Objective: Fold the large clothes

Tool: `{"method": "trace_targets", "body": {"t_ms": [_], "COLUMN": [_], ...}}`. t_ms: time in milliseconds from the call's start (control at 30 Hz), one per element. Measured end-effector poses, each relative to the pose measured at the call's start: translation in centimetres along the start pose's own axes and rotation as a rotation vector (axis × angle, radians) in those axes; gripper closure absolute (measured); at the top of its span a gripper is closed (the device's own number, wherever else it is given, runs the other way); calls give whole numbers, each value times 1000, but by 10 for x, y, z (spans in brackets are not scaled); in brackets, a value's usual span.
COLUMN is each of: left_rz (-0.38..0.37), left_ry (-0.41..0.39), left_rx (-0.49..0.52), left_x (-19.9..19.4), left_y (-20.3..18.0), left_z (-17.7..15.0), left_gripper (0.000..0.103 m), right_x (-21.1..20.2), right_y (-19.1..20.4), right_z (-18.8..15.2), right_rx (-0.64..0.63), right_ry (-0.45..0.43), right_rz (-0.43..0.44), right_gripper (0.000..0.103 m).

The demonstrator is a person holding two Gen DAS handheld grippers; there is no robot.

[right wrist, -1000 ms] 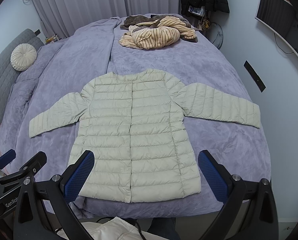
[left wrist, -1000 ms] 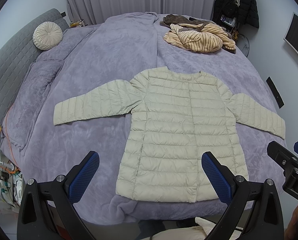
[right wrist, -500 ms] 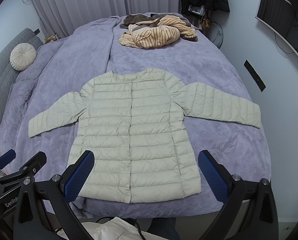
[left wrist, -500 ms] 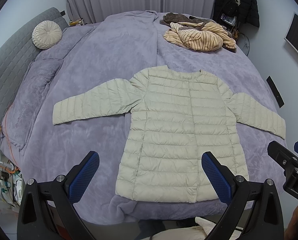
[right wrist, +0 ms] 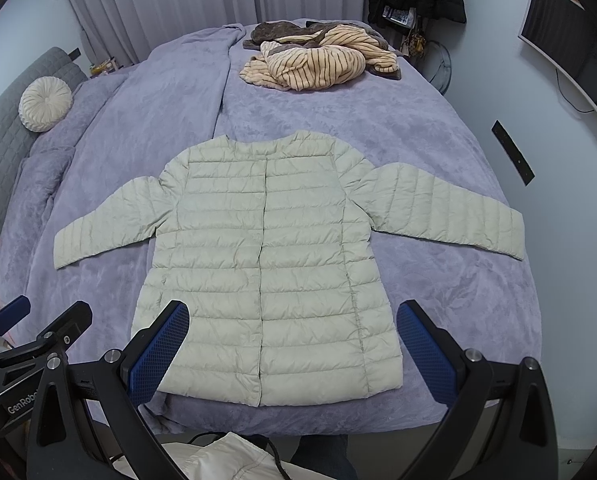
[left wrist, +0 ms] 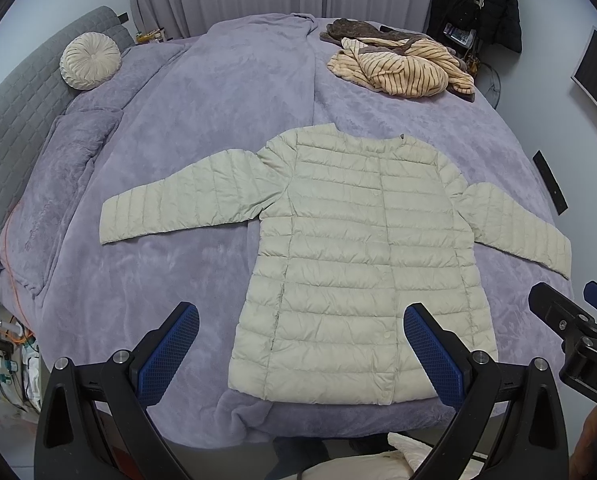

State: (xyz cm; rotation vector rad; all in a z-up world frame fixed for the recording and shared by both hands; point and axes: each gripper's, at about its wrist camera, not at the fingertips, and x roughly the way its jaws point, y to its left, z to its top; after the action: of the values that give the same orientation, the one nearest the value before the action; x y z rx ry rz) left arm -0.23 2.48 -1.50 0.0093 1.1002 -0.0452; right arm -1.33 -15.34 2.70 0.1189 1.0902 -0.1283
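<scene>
Lying flat, front up and sleeves spread on the purple bed [left wrist: 226, 92], the quilted jacket [left wrist: 362, 264] is unmoved since earlier frames; left gripper [left wrist: 300, 354] and right gripper [right wrist: 292, 350] remain spread, empty, above its hem.

Each gripper, left gripper [left wrist: 300, 322] and right gripper [right wrist: 292, 320], has 2 black arms, blue textured pads [right wrist: 158, 354], silver screws [left wrist: 478, 357].

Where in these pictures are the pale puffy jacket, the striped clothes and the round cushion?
pale puffy jacket [right wrist: 266, 280], right wrist view, on its front panel.
striped clothes [right wrist: 318, 62], right wrist view, on the heap's middle.
round cushion [left wrist: 90, 61], left wrist view, on its centre.
</scene>
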Motion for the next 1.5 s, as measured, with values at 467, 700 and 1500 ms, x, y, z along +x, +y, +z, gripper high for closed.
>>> {"method": "trace_targets", "body": {"t_ms": [467,700,1500], "left_rz": [-31,-35,-193], "left_ry": [76,119,-71], "left_rx": [-216,-344,-870], "left_x": [75,155,351], "left_y": [106,181,386], "left_z": [15,17,59], "left_gripper": [0,0,27], "right_x": [69,144,385], "right_y": [54,114,256], "right_z": [18,14,91], "right_rx": [-74,-205,-192], "right_ry": [147,291,260], "right_rz": [122,151,340], "right_gripper": [0,0,75]}}
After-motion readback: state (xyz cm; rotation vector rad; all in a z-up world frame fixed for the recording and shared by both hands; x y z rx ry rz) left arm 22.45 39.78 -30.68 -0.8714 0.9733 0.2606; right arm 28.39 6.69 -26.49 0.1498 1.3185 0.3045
